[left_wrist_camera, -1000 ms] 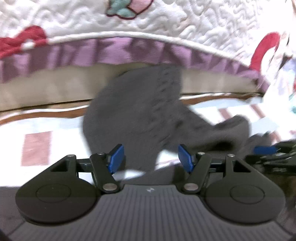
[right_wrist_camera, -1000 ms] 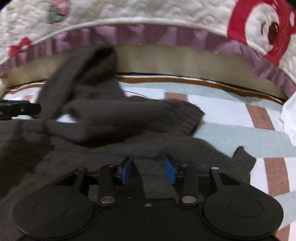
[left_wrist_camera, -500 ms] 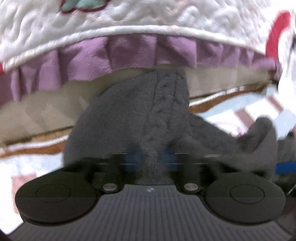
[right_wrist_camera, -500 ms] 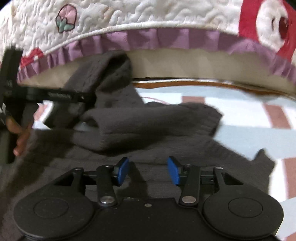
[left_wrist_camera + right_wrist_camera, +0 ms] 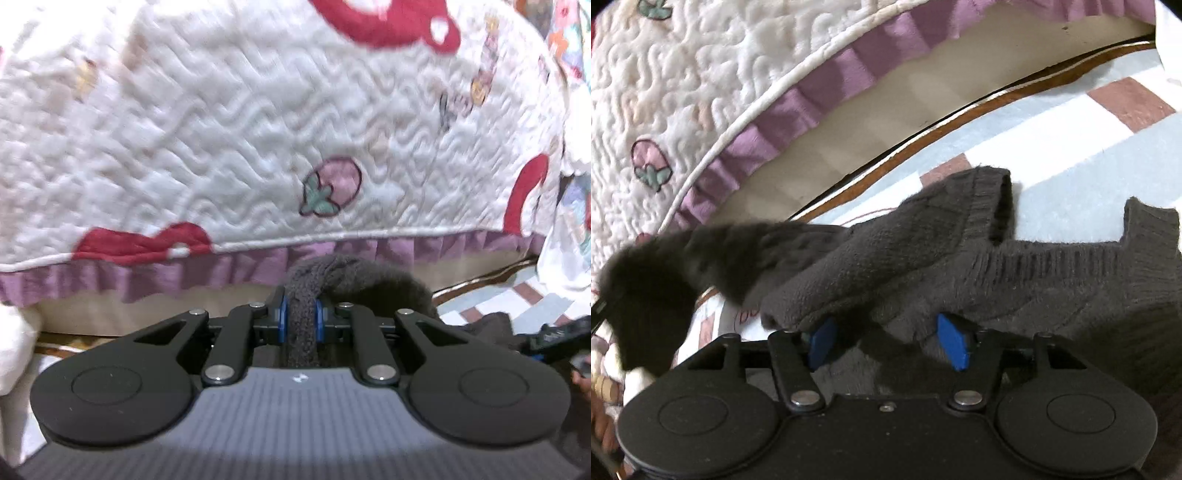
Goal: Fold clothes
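Grey cable-knit sweater — white quilt, strawberry-printed.

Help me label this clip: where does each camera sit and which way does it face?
Left wrist: on the left gripper, facing the quilt; its fingers pinch a fold of the grey sweater; the right gripper shows at the right edge.
Right wrist: on the right gripper, looking down over the sweater on the checked sheet; its fingers have just spread.
Shared: sweater, quilt with purple frill, sheet.
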A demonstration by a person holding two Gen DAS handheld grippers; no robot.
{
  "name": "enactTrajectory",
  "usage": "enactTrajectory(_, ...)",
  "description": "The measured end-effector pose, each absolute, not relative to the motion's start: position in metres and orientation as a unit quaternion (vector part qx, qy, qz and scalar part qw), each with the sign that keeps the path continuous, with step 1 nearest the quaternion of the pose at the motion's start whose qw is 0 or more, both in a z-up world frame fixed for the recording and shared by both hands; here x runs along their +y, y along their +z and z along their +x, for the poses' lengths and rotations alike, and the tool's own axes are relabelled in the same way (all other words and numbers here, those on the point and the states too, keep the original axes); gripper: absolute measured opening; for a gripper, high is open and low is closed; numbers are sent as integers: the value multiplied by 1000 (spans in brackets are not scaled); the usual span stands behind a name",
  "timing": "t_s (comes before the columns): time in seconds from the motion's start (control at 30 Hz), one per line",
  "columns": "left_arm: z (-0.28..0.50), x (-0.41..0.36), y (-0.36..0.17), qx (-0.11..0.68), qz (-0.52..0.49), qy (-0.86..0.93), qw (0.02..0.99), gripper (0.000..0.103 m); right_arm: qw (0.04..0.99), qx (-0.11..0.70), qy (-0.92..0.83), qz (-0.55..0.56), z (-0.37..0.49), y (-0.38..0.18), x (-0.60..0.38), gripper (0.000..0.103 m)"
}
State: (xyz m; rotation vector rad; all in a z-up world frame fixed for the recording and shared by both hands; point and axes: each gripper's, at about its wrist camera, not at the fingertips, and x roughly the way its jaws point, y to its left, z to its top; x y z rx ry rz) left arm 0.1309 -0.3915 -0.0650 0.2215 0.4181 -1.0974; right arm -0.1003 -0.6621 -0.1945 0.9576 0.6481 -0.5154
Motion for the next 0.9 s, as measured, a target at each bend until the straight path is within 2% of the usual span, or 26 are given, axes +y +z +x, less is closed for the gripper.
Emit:
enactTrajectory(0.37, 94, -329, -54, 193, 85, -541, 814, 13, 794, 295, -250, 469, -93, -193, -665, 71)
enactTrajectory(0.53, 85, -309, -42, 205, 39, -570, 794, 13, 738, 240, -209, 596, -103, -210, -668, 74)
enactTrajectory(0.7, 60, -281, -20, 170, 82, -577, 795, 13, 683, 182, -222, 671, -113, -226, -683, 74)
enactTrajectory(0.9, 56, -245, -40, 250, 38, -621, 742, 13, 674, 149, -246, 680, -122, -222, -696, 74)
